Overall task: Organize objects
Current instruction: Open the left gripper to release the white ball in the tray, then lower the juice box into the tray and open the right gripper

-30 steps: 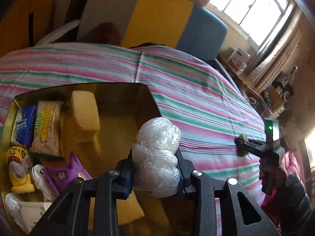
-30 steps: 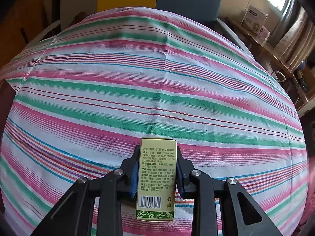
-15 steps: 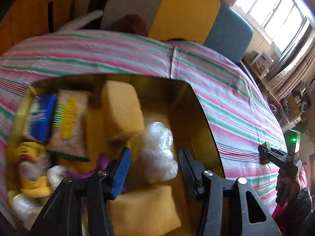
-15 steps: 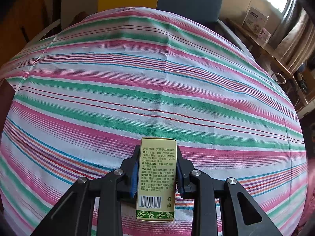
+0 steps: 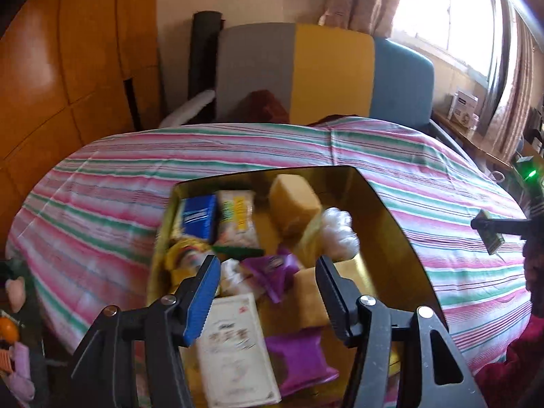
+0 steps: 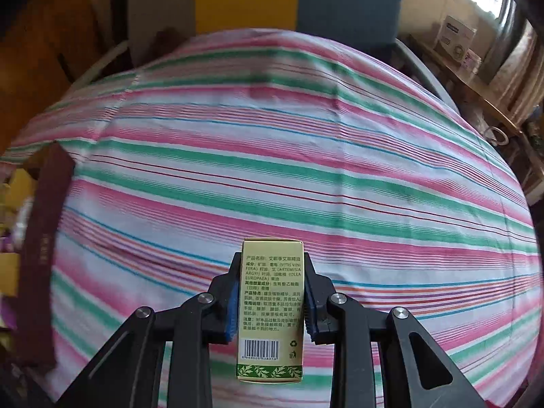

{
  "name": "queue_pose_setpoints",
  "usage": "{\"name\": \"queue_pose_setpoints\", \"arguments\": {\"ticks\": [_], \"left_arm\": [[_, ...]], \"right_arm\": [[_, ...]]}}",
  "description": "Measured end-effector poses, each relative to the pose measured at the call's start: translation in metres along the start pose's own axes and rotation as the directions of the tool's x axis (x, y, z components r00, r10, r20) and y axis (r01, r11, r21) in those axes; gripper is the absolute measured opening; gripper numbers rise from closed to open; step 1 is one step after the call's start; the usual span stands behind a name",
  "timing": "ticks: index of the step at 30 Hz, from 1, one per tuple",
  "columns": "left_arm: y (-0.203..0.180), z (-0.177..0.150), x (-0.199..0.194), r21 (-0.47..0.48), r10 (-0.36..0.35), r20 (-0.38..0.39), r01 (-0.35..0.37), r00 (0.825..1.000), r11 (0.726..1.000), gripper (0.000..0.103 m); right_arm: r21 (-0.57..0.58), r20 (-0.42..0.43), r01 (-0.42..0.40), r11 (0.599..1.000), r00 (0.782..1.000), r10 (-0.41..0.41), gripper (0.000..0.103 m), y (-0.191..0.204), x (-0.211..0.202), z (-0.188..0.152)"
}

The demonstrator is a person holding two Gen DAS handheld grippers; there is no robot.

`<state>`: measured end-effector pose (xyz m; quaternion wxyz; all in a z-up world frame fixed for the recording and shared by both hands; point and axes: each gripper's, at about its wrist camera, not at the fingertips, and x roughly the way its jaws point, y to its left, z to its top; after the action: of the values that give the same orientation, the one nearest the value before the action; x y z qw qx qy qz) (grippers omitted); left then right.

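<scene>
My left gripper (image 5: 268,292) is open and empty, held above a gold-lined box (image 5: 391,234) on the striped bed. A white crumpled plastic bag (image 5: 340,233) lies inside the box by a yellow sponge (image 5: 294,204). The box also holds a blue packet (image 5: 199,217), a yellow snack packet (image 5: 236,217), purple wrappers (image 5: 268,272) and a white carton (image 5: 238,350). My right gripper (image 6: 270,301) is shut on a small green and gold carton (image 6: 270,309), held above the striped sheet. This gripper also shows in the left wrist view (image 5: 493,227), right of the box.
The striped sheet (image 6: 272,170) covers the bed. The box's dark red outer wall (image 6: 40,238) is at the left edge of the right wrist view. A grey, yellow and blue headboard (image 5: 323,71) stands behind. Small toys (image 5: 13,306) lie at the far left.
My left gripper opened and let go of the white plastic bag, which now lies in the box. The gripper then drew back and up. The right gripper moved slightly, still holding its carton.
</scene>
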<state>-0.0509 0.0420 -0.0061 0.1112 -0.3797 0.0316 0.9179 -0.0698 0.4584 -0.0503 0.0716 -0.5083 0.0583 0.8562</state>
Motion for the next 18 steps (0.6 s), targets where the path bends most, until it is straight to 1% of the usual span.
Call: {"name": "queue_pose_setpoints", "arguments": {"ticks": [1, 2, 4, 5, 7, 8, 10, 11, 14, 17, 18], "left_arm": [[0.003, -0.002, -0.004, -0.009, 0.011, 0.005, -0.011, 1.0, 1.0, 0.059], [0.007, -0.003, -0.007, -0.018, 0.021, 0.011, -0.021, 1.0, 1.0, 0.059], [0.012, -0.005, -0.01, -0.029, 0.035, 0.024, -0.034, 0.999, 0.999, 0.059], [0.015, -0.006, -0.012, -0.032, 0.042, 0.029, -0.041, 0.999, 0.999, 0.059], [0.02, -0.009, -0.017, -0.034, 0.057, 0.041, -0.056, 0.998, 0.998, 0.062], [0.021, -0.011, -0.02, -0.035, 0.061, 0.047, -0.059, 0.997, 0.998, 0.064], [0.025, -0.014, -0.024, -0.038, 0.069, 0.056, -0.067, 0.996, 0.997, 0.065], [0.027, -0.016, -0.026, -0.038, 0.074, 0.06, -0.072, 0.995, 0.997, 0.066], [0.029, -0.021, -0.029, -0.037, 0.096, 0.066, -0.094, 0.993, 0.995, 0.066], [0.032, -0.024, -0.029, -0.046, 0.101, 0.062, -0.099, 0.993, 0.994, 0.066], [0.032, -0.025, -0.029, -0.05, 0.107, 0.064, -0.104, 0.992, 0.993, 0.066]], "right_arm": [[-0.002, 0.025, -0.064, 0.998, 0.998, 0.064, 0.03, 0.019, -0.013, -0.001], [-0.016, 0.052, -0.128, 0.992, 0.99, 0.129, 0.03, 0.04, -0.026, -0.002], [-0.066, 0.09, -0.208, 0.976, 0.973, 0.213, 0.03, 0.084, -0.048, -0.005], [-0.096, 0.106, -0.253, 0.963, 0.959, 0.263, 0.03, 0.109, -0.059, -0.008], [-0.154, 0.12, -0.309, 0.938, 0.937, 0.328, 0.03, 0.151, -0.073, -0.013], [-0.189, 0.115, -0.325, 0.927, 0.93, 0.35, 0.03, 0.173, -0.078, -0.016], [-0.226, 0.09, -0.339, 0.913, 0.926, 0.367, 0.03, 0.204, -0.08, -0.023], [-0.242, 0.071, -0.339, 0.909, 0.928, 0.365, 0.03, 0.219, -0.077, -0.026], [-0.264, 0.024, -0.291, 0.919, 0.951, 0.308, 0.03, 0.247, -0.058, -0.033], [-0.289, -0.001, -0.22, 0.932, 0.973, 0.23, 0.03, 0.259, -0.041, -0.039], [-0.297, -0.007, -0.203, 0.933, 0.978, 0.21, 0.03, 0.262, -0.038, -0.041]]}}
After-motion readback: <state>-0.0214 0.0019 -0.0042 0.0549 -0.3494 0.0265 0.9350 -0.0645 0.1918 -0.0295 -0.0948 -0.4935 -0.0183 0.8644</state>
